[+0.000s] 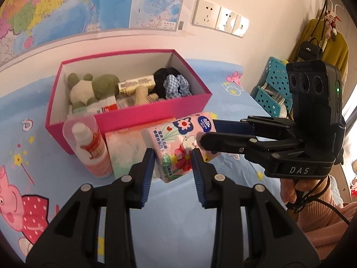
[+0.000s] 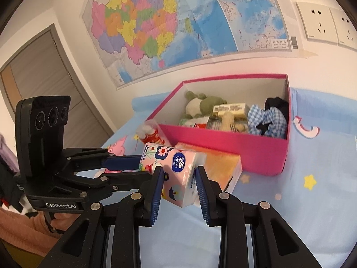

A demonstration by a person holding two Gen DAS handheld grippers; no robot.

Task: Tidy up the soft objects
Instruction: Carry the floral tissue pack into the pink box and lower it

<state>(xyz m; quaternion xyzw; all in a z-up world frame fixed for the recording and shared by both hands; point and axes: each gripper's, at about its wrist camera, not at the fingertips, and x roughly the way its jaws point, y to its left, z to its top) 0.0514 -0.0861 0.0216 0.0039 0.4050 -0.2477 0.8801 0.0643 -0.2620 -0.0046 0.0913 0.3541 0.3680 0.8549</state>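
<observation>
In your left wrist view, your left tongs at lower centre pinch a soft, plastic-wrapped tissue pack, pink with printed flowers, between ribbed blue pads. Your right tongs come in from the right of the frame and clamp the same pack's far end. Behind it, at centre, stands a stiff pink cardboard box with white inner walls, holding a fuzzy green-and-cream plush toy and a blue gingham scrunchie. At lower left a smooth white bottle stands against the box. All of it rests on a bed sheet, pale blue cotton with cartoon pigs.

In your right wrist view, the pack sits at centre, held narrowly by both tongs, just in front of the box. A glossy paper map covers the cream wall across the top, with wall sockets at upper right.
</observation>
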